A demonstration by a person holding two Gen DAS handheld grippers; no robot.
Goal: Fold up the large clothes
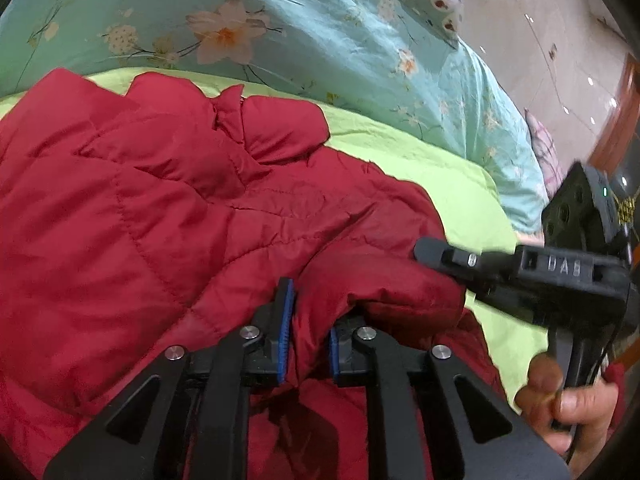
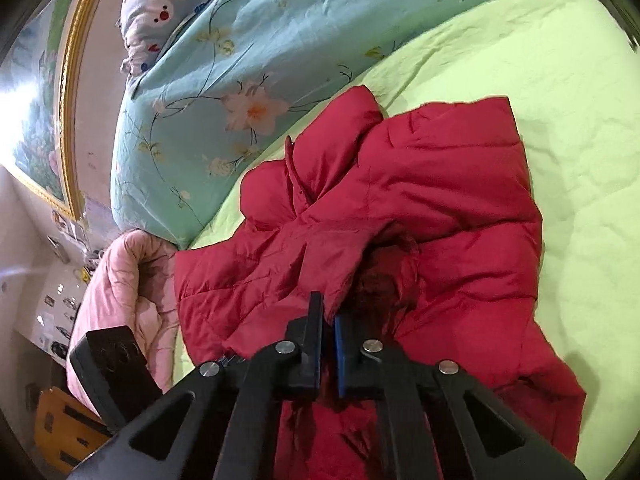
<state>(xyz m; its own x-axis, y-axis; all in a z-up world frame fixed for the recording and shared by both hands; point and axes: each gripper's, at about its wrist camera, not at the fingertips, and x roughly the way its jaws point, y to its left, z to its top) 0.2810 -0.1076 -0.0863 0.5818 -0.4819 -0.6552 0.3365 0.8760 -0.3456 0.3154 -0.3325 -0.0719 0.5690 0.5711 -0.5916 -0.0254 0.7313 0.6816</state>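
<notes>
Gripping red jacket (image 1: 168,208) with my left hand-held gripper (image 1: 308,336) | right hand-held gripper (image 2: 329,344) pinched on its fabric too | bed (image 2: 560,120)

A lime-green sheet (image 2: 540,80) covers the bed. A floral turquoise quilt (image 2: 240,40) lies bunched beside it. A pink blanket (image 2: 120,280) hangs nearby.

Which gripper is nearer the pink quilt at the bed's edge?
Right. The right gripper, pinching the red jacket, sits close beside the pink quilt; the left gripper grips farther away.

Gilt-framed painting (image 2: 44,128), tiled floor (image 1: 540,40)
</notes>
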